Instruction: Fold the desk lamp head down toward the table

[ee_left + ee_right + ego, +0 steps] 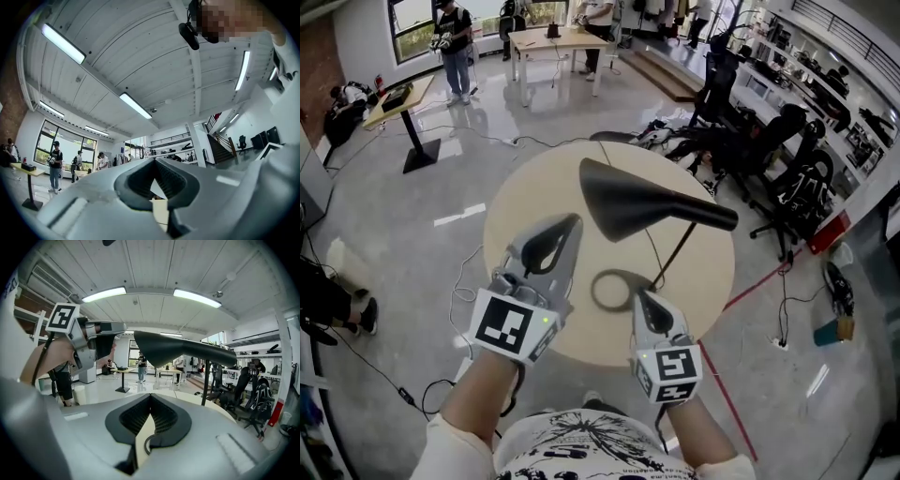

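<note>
Head view: one black desk lamp stands on a round, pale table, its cone-shaped lamp head raised on a thin slanted stem above a ring base. Two hand-held grippers flank it. The left gripper is lifted just beside the lamp head's wide end, and the right gripper is low, its tip at the ring base's edge. Each carries one marker cube.

Left gripper view: the left gripper points up at a white ceiling, jaws closed tip to tip with nothing between them. The lamp does not appear here. Only a sliver of table shows below, with people standing by tall windows at far left.

Right gripper view: the right gripper is likewise clenched and empty. Through the slot under its tips part of the ring base is visible. Only this view shows the underside of the lamp head overhead, the stem at right, the left gripper close to the head's left end, and two ceiling strip lights.
</note>
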Available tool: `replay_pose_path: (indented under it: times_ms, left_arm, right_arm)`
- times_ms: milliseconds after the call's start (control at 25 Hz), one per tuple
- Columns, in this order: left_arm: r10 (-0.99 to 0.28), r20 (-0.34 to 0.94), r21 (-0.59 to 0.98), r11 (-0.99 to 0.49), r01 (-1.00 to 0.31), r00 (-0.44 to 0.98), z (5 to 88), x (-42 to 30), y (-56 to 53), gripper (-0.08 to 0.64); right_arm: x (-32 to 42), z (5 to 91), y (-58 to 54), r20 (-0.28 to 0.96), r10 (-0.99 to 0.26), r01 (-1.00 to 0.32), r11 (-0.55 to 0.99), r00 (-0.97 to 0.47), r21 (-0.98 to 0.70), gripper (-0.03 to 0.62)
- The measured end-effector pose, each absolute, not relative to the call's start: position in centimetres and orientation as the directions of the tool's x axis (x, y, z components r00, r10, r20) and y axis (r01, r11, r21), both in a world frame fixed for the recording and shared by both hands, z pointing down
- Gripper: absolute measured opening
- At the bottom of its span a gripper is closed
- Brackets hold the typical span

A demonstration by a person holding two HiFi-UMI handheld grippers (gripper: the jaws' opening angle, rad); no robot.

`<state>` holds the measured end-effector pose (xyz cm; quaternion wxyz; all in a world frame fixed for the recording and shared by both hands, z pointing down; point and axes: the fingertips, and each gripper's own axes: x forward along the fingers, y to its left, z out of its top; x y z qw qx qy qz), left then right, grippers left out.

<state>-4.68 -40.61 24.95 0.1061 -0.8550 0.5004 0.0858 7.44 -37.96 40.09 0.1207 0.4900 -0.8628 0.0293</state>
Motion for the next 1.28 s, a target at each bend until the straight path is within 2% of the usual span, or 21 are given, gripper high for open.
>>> replay_pose_path:
  times_ms: [280,840,1280]
  left_arm:
    - [-0.840,-0.263,-0.161,-0.447,-0.880,0.475,21.9,-4.6,-43.1,0.005]
    - [-0.852,-0.246,-0.078,-0.458,-0.885,0.463,23.5,-5.6,-44.4,0.005]
    - [-0.872,-0.115,-0.028,-0.477,-0.879,0.477,30.0,-6.0,-44.8,0.005]
  right_arm:
    - [5.8,41.2,-37.8,0.277,-0.798,-0.818,0.572,-0.536,0.063,0.009]
    - [6.2,43.9,-36.5,0.327,-0.790,-0.833,0.554,-0.519,0.016,0.009]
    - [5.7,45.9,-36.0,0.363,-0.774,-0.835,0.551,-0.519,-0.019,0.009]
